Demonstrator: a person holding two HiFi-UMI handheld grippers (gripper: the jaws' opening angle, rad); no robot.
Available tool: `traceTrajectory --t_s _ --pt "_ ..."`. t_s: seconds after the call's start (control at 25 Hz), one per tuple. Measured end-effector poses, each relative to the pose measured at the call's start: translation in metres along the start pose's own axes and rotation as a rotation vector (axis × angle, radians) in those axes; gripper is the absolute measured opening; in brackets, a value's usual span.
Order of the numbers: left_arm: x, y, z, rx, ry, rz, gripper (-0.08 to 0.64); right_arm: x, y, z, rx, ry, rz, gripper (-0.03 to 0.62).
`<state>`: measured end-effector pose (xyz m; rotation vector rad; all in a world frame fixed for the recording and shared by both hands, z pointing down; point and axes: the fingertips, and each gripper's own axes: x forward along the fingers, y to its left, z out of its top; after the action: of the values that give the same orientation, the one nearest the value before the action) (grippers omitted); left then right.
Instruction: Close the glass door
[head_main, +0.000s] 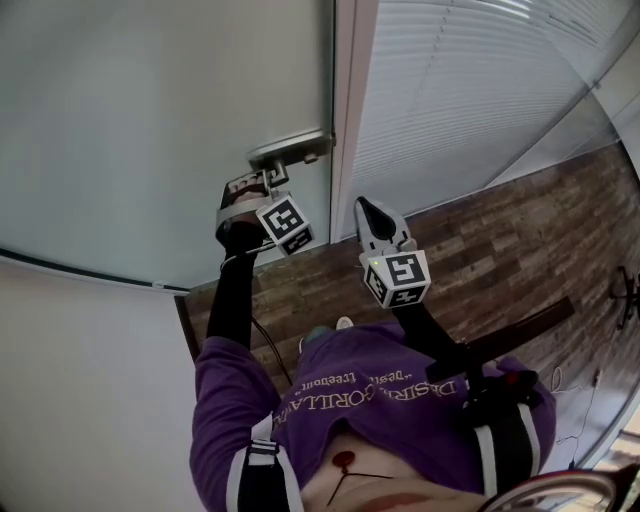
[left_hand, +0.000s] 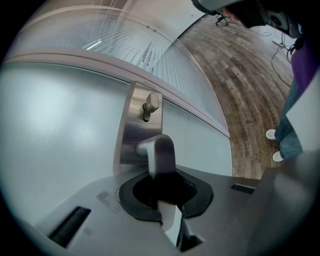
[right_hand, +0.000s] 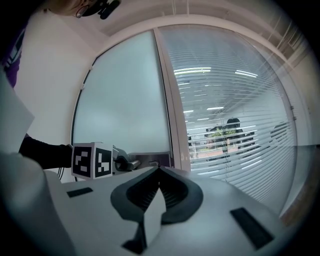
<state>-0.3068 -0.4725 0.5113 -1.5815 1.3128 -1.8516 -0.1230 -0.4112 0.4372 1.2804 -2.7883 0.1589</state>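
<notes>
My left hand-held gripper (head_main: 262, 183) clamps the lever handle (left_hand: 159, 150) at the edge of the glass door (head_main: 150, 120), beside the frame (head_main: 350, 100). I should pull squarely until it latches. My right hand-held gripper (head_main: 370, 215) hangs clenched, empty.

Purple shirt (head_main: 400, 385), at 6 o'clock in the head view: pale printed lettering across the chest, seen upside down, legible only in part as "DESIR…" and "GORILLA…". A smaller line in quotation marks beside it is too small to read. Left marker cube (head_main: 285, 224) and right marker cube (head_main: 398, 278), at 12 o'clock from the shirt: black-and-white square code patterns, no letters or numerals.
</notes>
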Motion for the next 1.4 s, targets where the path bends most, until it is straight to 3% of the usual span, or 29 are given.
traceTrajectory --t_s 1.24,1.4 --pt "0.0 -0.002 -0.005 0.006 -0.009 -0.046 0.018 0.01 0.027 0.006 0.032 -0.018 -0.084 -0.011" --pt "0.0 -0.004 0.001 0.005 -0.05 -0.048 0.018 0.01 0.026 0.007 0.027 -0.018 -0.088 -0.011"
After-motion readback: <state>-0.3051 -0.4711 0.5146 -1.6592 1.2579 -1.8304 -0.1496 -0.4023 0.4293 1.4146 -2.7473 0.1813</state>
